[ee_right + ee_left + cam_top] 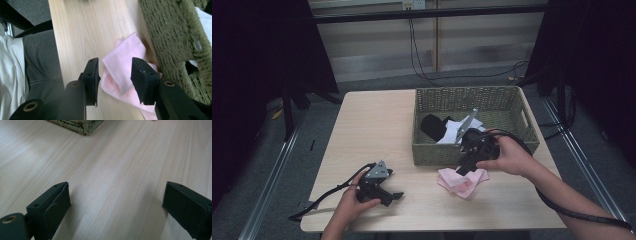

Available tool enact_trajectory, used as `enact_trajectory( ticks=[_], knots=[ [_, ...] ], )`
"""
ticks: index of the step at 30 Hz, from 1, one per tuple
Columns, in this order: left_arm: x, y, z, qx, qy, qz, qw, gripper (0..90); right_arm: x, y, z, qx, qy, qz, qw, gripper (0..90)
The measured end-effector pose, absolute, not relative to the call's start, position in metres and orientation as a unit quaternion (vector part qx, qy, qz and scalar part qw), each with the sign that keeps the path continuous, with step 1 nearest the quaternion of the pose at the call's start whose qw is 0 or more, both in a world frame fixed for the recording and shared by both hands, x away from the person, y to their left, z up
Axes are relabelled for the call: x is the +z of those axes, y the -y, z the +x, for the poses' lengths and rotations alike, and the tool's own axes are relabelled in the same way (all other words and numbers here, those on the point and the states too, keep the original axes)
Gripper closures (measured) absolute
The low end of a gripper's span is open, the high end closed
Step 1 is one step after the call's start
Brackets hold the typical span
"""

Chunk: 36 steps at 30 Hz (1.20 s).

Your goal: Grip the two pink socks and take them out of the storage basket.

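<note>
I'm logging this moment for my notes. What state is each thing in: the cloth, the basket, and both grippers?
Pink cloth: folded, lying on the table beside the basket, between the right gripper's jaws but not pinched.
Basket: upright, holding black and white items.
Right gripper: open, over the cloth.
Left gripper: open wide, nothing between its jaws, low over bare table.

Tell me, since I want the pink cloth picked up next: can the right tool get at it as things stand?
Probably yes. The right tool hangs just above the pink cloth, jaws apart with a fold of it showing between them and nothing lying over it. The basket wall stands close beside the cloth, which may crowd one jaw.
</note>
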<state>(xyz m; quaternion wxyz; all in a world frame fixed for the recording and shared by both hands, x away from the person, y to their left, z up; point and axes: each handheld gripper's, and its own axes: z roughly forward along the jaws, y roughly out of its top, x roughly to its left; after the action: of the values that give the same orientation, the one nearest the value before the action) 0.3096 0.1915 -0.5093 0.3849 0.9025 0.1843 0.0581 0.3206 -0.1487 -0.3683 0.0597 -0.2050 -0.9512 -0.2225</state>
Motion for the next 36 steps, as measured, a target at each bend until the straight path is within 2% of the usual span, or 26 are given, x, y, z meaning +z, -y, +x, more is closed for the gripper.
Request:
enact_trajectory(
  ticks=[25,36],
  knots=[
    [-0.509,-0.191,0.309,0.058,-0.185,0.902,0.385,6.9,-0.394,0.192,0.306,-0.210,0.946,-0.247,0.019,45.5],
    [-0.509,-0.191,0.309,0.058,-0.185,0.903,0.385,6.9,-0.412,0.210,0.301,-0.233,0.936,-0.263,0.020,38.6]
  ],
)
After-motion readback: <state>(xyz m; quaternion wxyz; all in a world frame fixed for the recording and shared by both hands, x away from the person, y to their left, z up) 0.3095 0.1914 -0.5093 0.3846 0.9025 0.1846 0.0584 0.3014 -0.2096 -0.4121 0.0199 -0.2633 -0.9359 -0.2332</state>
